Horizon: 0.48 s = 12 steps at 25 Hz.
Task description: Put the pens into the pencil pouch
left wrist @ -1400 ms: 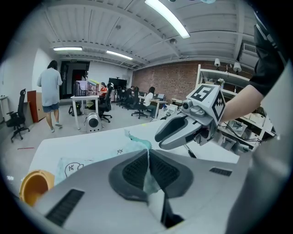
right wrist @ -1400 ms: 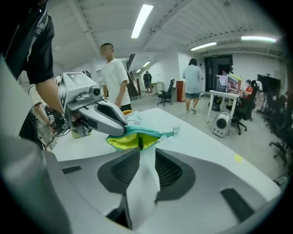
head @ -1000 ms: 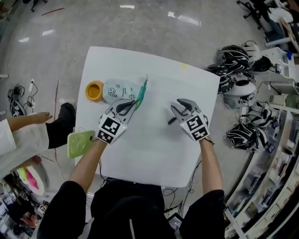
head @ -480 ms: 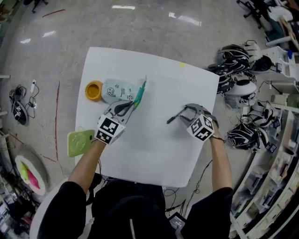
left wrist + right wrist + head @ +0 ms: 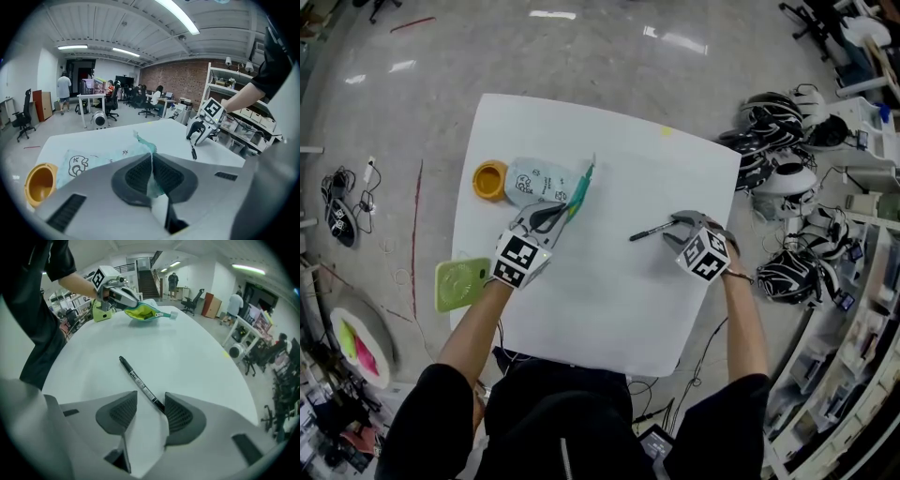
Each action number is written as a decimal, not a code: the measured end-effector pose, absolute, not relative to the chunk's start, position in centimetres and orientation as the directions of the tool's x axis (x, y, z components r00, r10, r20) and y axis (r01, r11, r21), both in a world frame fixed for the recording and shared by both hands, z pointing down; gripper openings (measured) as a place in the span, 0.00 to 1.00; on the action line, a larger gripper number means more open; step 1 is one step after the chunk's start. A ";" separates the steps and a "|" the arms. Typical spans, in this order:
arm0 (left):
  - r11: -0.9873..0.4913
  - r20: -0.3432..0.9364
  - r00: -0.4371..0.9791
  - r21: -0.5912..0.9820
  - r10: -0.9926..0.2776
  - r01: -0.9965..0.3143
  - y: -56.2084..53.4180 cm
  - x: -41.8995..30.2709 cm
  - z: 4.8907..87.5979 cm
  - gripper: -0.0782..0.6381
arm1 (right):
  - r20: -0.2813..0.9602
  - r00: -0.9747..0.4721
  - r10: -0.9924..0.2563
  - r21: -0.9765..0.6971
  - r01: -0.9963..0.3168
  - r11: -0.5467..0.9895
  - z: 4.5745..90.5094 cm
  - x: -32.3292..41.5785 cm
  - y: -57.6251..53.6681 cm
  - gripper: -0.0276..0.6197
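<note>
The pouch looks soft cloth, the pen glossy plastic, the table smooth matt white

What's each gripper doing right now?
Left gripper: shut on the edge of the pencil pouch.
Right gripper: open, jaws just been closing, pen between them, not gripped.

The black top fills the near edge, and its short sleeves stop above the elbows, forearms bare. On the left, the left gripper is a pale grey moulded shell, capped near the hand by a white marker cube printed with bold black squares. The right gripper is its twin, cube and all. Up close, each jaw carries a dark grey ribbed pad, rounded like a teardrop, with a narrow dark slot in the shell beside it.
</note>
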<state>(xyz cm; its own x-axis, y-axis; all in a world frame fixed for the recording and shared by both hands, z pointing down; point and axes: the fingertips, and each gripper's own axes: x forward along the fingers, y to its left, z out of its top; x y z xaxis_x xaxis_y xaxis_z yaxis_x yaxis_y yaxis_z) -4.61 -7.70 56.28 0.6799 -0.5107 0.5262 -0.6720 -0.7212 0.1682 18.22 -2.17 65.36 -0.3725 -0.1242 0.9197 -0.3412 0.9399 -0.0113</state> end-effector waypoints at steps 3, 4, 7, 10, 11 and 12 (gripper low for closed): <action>-0.720 0.529 0.678 0.169 -0.511 -0.673 -7.7 -4.6 56.3 0.15 | 0.907 -0.395 -0.147 -0.029 -0.407 0.913 65.2 19.0 -1.1 0.30; -0.720 0.529 0.678 0.169 -0.510 -0.673 -7.7 -4.6 56.3 0.15 | 0.903 -0.401 -0.156 -0.035 -0.430 0.902 65.2 19.3 -0.8 0.30; -0.720 0.531 0.678 0.170 -0.508 -0.673 -7.8 -4.6 56.4 0.15 | 0.892 -0.415 -0.181 -0.051 -0.489 0.871 65.3 20.0 0.1 0.26; -0.718 0.531 0.678 0.173 -0.509 -0.674 -7.6 -4.7 56.5 0.15 | 0.884 -0.419 -0.208 -0.056 -0.535 0.843 65.1 20.2 1.2 0.23; -0.718 0.532 0.678 0.173 -0.508 -0.674 -7.5 -4.6 56.5 0.15 | 0.882 -0.419 -0.216 -0.056 -0.548 0.834 65.1 20.3 1.5 0.21; -0.719 0.534 0.678 0.174 -0.506 -0.673 -7.4 -4.6 56.5 0.15 | 0.880 -0.418 -0.225 -0.055 -0.561 0.826 65.2 20.4 1.9 0.21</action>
